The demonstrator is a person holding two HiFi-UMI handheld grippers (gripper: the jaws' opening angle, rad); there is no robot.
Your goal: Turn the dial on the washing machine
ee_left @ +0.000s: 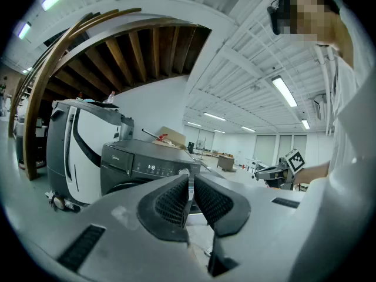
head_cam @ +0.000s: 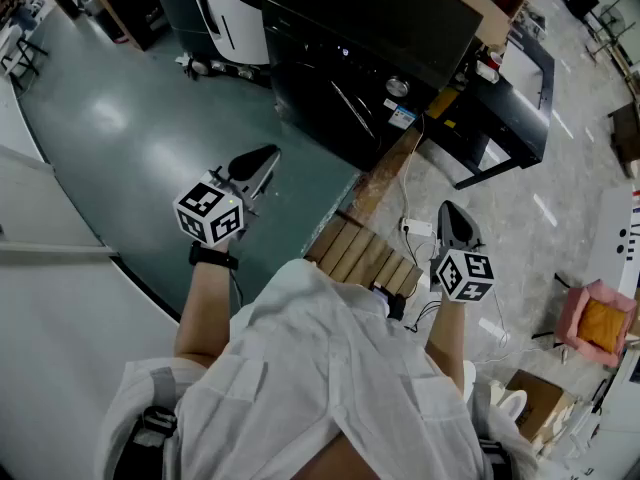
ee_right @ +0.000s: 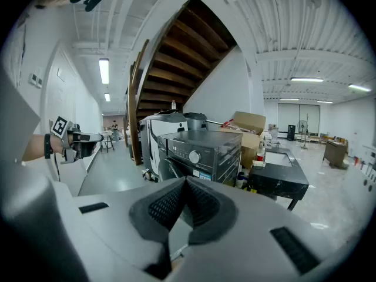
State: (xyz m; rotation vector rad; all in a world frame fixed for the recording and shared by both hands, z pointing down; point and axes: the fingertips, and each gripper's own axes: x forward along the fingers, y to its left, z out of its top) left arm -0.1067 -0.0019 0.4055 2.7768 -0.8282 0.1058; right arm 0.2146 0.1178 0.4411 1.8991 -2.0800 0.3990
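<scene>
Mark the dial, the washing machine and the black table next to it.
dial [ee_right: 194,156], right gripper view, centre of the silver knob face
washing machine [head_cam: 370,18], head view, middle of its dark top panel
black table [ee_right: 282,178], right gripper view, bare part of its top

Black front-loading washing machine [head_cam: 370,28] stands upright; round silver dial [head_cam: 397,86] high on its front face.
</scene>
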